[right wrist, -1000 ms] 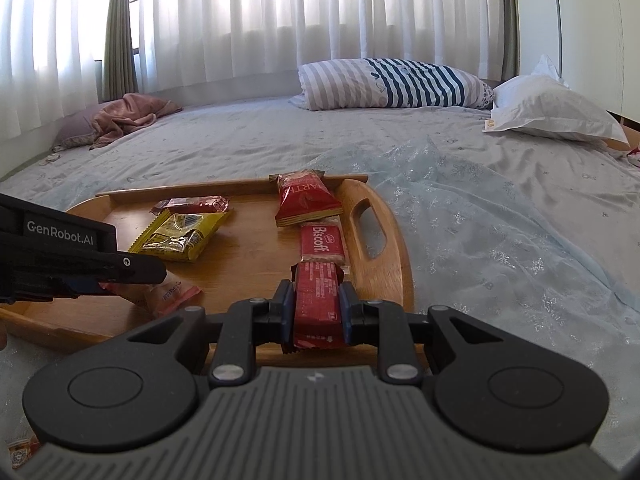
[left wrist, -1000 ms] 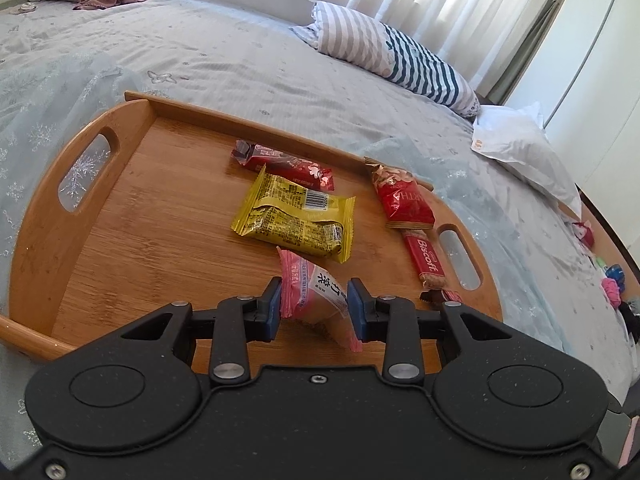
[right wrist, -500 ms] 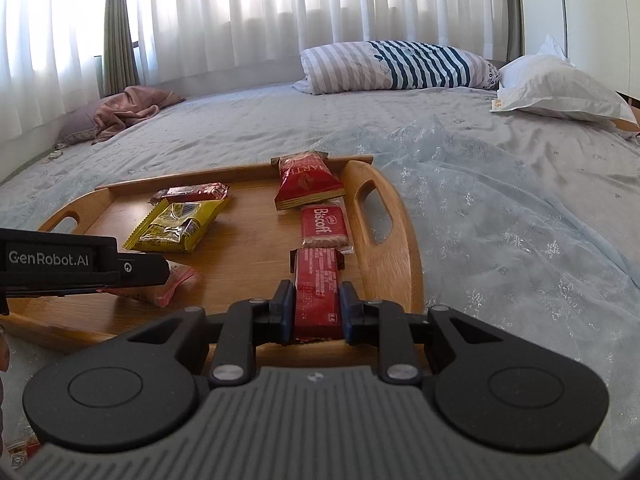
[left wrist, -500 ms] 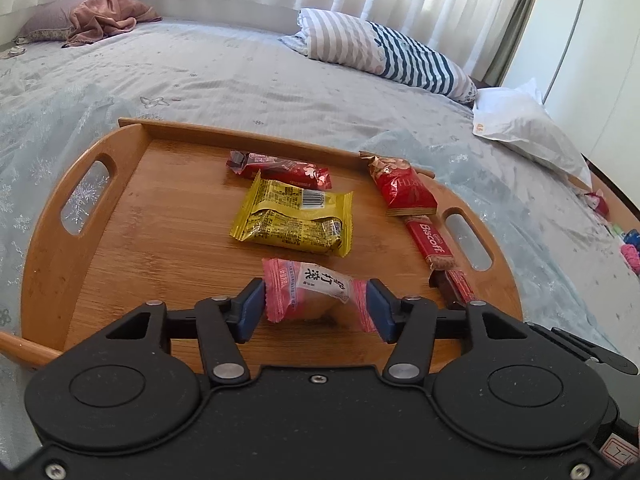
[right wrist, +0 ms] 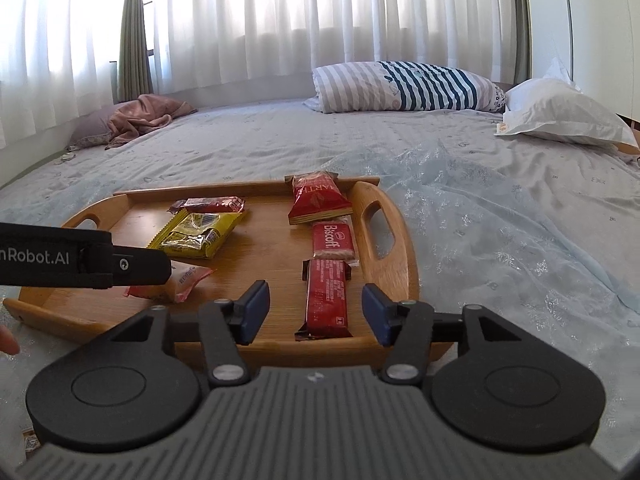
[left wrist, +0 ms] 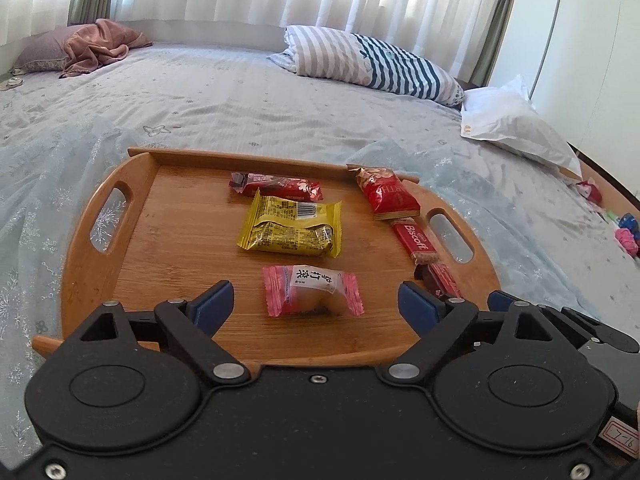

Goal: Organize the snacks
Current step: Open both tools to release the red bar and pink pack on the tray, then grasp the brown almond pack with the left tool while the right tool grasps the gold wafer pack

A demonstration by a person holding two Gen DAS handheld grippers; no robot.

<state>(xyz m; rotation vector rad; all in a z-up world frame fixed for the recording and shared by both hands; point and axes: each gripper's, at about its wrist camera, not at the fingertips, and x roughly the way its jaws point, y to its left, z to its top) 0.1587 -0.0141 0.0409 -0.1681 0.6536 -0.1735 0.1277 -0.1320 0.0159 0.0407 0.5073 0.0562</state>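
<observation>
**Bamboo tray of snacks on a bed, both grippers spread wide**

Left wrist view: bamboo tray (left wrist: 180, 236) resting on a pale blue bedspread (left wrist: 224, 104), oval handle cut-outs at both short ends. Left gripper (left wrist: 316, 304) low at the near rim, blue pads (left wrist: 210, 306) spread far apart, holding nothing. Between them, untouched, a pink-wrapped sweet (left wrist: 314, 290) lying flat on the wood. Just beyond it, a yellow packet (left wrist: 292, 230); behind that, touching its far edge, a dark red bar (left wrist: 276, 186) close to the back rim. Along the right side, a line of three: red wafer pack (left wrist: 390, 198) with its top over the back rim, Biscoff biscuit (left wrist: 416, 240), then a red chocolate bar (left wrist: 440, 280) partly hidden by the right pad. Bare wood across the left half of the tray. Striped pillow (left wrist: 372, 64) and white pillow (left wrist: 516, 128) well beyond.

Right wrist view: right gripper (right wrist: 316, 310) also agape, pads either side of the red chocolate bar (right wrist: 326, 300) with clear gaps on both sides, bar flat near the front rim. Biscoff biscuit (right wrist: 333, 240) just ahead, wafer pack (right wrist: 318, 198) furthest, all beside the right handle of the tray (right wrist: 400, 248). Left gripper (right wrist: 84, 258) entering from the left edge, over the pink sweet (right wrist: 176, 280). Open wood in the middle of the tray, between the two rows of snacks.
</observation>
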